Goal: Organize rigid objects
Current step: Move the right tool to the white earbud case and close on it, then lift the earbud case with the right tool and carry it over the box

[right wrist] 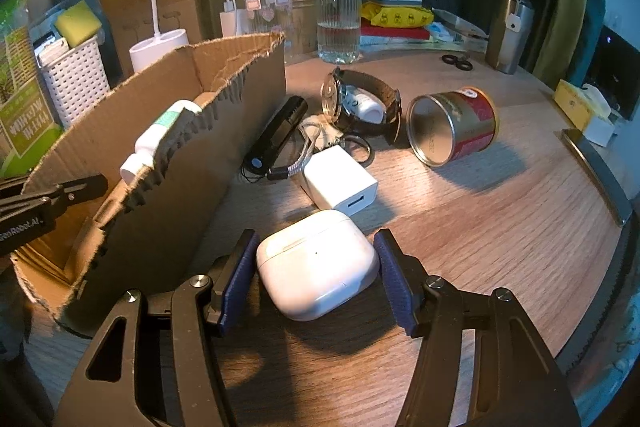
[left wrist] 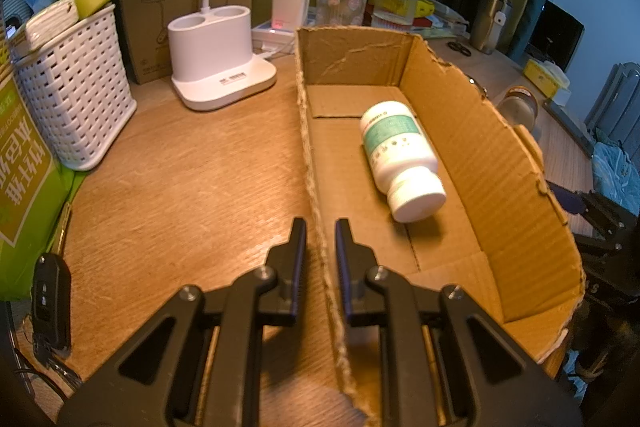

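A white earbud case (right wrist: 318, 263) is seen lying on the wooden table (right wrist: 480, 227), framed by the spread fingers of the right gripper (right wrist: 316, 277), not yet clamped. The torn wall of the cardboard box (left wrist: 500, 167) is pinched by the left gripper (left wrist: 321, 239); a pill bottle (left wrist: 400, 157) is lying inside.

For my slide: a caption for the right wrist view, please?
Open right hand-held gripper straddling white earbud case beside cardboard box.

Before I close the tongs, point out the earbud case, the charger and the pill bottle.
earbud case (right wrist: 318, 263): right wrist view, middle of the lid top.
charger (right wrist: 340, 183): right wrist view, top white face.
pill bottle (left wrist: 400, 151): left wrist view, body just below the green label, inside the box.
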A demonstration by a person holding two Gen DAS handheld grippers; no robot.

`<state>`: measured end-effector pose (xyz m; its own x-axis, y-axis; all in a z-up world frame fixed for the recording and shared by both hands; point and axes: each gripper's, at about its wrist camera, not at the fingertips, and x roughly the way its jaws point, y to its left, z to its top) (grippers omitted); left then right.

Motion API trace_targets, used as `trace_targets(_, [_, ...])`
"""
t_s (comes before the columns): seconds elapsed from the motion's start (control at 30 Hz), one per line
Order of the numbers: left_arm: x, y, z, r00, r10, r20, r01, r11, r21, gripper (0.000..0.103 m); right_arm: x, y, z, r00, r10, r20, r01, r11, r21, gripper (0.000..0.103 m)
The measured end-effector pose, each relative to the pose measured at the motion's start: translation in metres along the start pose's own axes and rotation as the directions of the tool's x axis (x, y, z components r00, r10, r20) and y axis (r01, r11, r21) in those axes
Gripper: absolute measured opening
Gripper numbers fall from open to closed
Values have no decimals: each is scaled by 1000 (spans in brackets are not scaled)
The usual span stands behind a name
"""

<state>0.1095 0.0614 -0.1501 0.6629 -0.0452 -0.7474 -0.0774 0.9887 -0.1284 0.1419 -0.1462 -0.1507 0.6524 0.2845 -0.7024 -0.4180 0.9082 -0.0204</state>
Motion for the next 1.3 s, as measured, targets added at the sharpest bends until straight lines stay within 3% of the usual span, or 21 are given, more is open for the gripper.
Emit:
trace_targets(0.63, [0, 0, 0, 1000, 0, 0, 0, 1000, 0, 15, -41, 13, 16, 994, 18, 105, -15, 999, -35, 62])
trace_targets(1.3, [0, 0, 0, 1000, 1, 0, -1, 1000, 0, 15, -72, 53, 28, 977, 126, 170, -107, 987, -117, 62])
